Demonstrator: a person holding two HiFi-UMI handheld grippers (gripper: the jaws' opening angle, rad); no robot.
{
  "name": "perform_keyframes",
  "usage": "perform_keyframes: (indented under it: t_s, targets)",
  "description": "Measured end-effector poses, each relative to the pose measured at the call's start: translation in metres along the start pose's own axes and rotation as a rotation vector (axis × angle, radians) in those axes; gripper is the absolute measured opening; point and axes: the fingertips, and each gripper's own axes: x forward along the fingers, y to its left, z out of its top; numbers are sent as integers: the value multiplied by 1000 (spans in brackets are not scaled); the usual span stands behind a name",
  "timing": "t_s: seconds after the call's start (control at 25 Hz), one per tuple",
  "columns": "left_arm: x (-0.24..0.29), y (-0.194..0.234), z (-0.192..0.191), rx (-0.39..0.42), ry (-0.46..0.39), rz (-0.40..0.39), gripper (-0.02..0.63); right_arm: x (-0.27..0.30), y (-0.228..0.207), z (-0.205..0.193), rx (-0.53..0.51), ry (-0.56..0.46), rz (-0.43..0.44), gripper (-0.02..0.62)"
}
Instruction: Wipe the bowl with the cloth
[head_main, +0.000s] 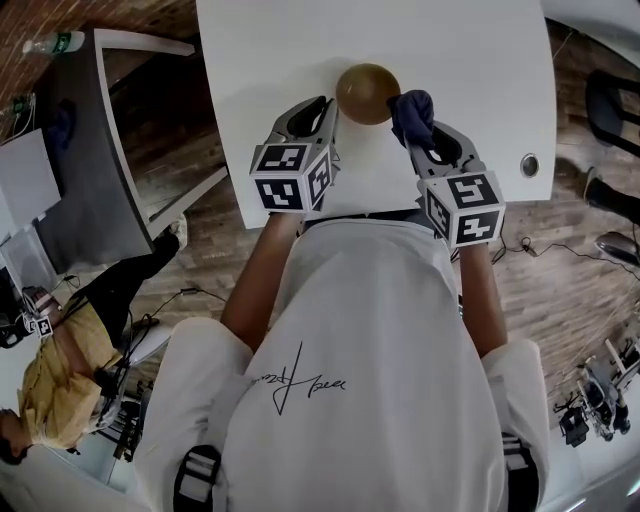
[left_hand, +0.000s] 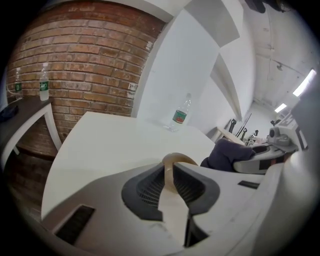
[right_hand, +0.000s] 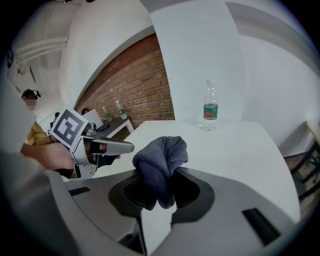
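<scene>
L gripper (head_main: 328, 104) jaws a bit apart round bowl (head_main: 366, 92) rim, bowl on table (head_main: 300, 50); R gripper (head_main: 424, 140) clamped on cloth (head_main: 412, 108) just beside it: pinch rim firm, then sweep cloth round inside w/ light pressure

White table (head_main: 300, 50) at twelve o'clock, grey side desk (head_main: 88, 150) at ten, seated bystander (head_main: 60, 385) at eight, wooden floor (head_main: 565, 290) at three

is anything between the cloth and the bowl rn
Nothing visible. The cloth, clamped in the right gripper, is right beside the bowl with nothing between them. The left gripper is at the bowl's opposite rim.
</scene>
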Motion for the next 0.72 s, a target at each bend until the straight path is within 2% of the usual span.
perform_keyframes:
  t_s: [0.2, 0.44, 0.72]
  targets:
    - [13, 4, -4, -16, 19, 12, 83, 7, -12, 2, -3, -4, -8, 81]
    - [21, 5, -7, -43, 35, 43, 91, 12, -15, 8, -48, 7, 27, 81]
    - [35, 6, -14, -69, 68, 73, 92, 19, -31, 9, -19, 12, 34, 81]
